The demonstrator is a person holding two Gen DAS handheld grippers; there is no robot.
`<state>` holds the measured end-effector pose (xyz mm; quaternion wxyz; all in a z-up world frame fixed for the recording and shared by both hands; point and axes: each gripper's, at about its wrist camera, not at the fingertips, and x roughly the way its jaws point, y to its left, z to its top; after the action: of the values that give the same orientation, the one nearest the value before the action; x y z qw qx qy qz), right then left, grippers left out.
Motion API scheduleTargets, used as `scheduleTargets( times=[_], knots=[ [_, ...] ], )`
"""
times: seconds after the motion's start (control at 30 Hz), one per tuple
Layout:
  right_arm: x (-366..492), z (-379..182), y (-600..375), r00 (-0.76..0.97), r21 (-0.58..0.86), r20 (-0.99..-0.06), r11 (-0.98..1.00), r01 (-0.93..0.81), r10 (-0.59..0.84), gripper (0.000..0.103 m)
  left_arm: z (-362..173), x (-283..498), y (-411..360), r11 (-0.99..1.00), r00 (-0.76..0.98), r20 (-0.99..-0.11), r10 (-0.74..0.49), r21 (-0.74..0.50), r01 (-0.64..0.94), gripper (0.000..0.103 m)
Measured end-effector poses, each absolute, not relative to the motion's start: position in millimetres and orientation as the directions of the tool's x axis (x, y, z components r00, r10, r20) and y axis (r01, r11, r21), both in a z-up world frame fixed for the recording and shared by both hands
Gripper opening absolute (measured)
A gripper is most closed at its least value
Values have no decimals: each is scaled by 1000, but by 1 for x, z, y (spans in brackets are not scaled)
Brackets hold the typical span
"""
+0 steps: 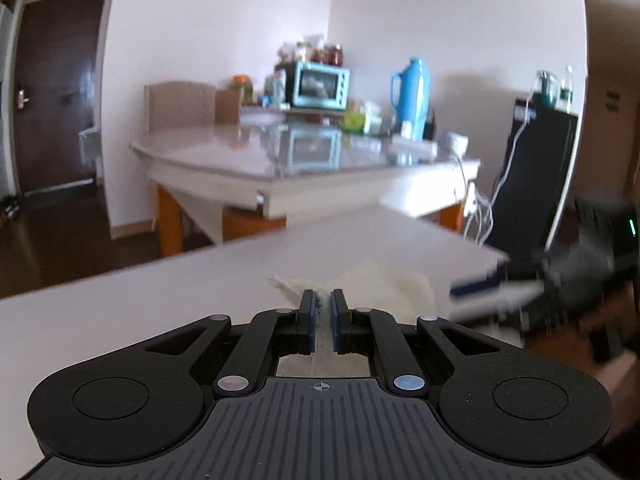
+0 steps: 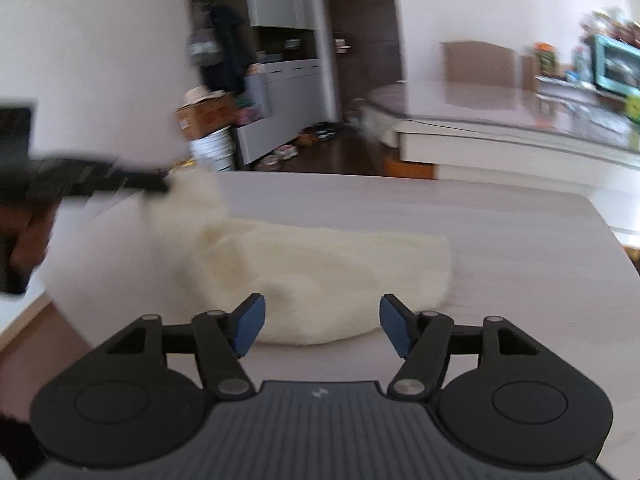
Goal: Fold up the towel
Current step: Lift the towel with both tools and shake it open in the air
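**A:** Pale work table [image 2: 520, 248] up front, dining table [image 1: 224, 148] with a teal oven [image 1: 320, 85] and a blue flask [image 1: 412, 96] behind it. Where's the towel?

**B:** Cream towel [image 2: 320, 268] lies bunched on the work table, its near edge just ahead of the right gripper [image 2: 322, 326]. One corner is pulled up off the table toward the left gripper [image 1: 323, 312].

**A:** Left jaws?

**B:** Nearly closed, a thin strip of towel fabric pinched between the blue pads [image 1: 309, 320]. The right wrist view shows the same thing, blurred: black fingers at the raised corner, towel stretched up to them.

**A:** Right jaws?

**B:** Spread wide, nothing between them. Blue pads sit either side of the towel's near edge; contact can't be judged from here. The left wrist view shows that gripper only as a smear beside the towel.

**A:** Person?

**B:** A hand [image 2: 24, 236] wrapped round the left gripper's handle, beside the towel. Blurred.
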<state>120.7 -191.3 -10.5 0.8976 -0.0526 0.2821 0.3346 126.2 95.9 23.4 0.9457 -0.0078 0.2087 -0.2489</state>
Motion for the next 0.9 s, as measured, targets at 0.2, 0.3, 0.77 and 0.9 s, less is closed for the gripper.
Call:
scheduleTargets(
  times=[0.2, 0.3, 0.77, 0.9],
  knots=[
    [112, -18, -156, 637, -72, -546, 728, -682, 543, 70, 47, 138, 90, 873, 808, -334, -486, -138, 469, 8],
    [114, -21, -146, 674, -149, -544, 732, -664, 501, 36, 53, 142, 91, 881, 821, -319, -473, -140, 452, 8],
    [133, 38, -205, 668, 146, -429, 776, -613, 608, 12, 62, 141, 93, 894, 848, -284, -447, -175, 413, 8],
    [135, 29, -195, 742, 24, -451, 838, -546, 496, 31, 60, 146, 92, 902, 855, -293, -428, -194, 385, 8]
  ],
)
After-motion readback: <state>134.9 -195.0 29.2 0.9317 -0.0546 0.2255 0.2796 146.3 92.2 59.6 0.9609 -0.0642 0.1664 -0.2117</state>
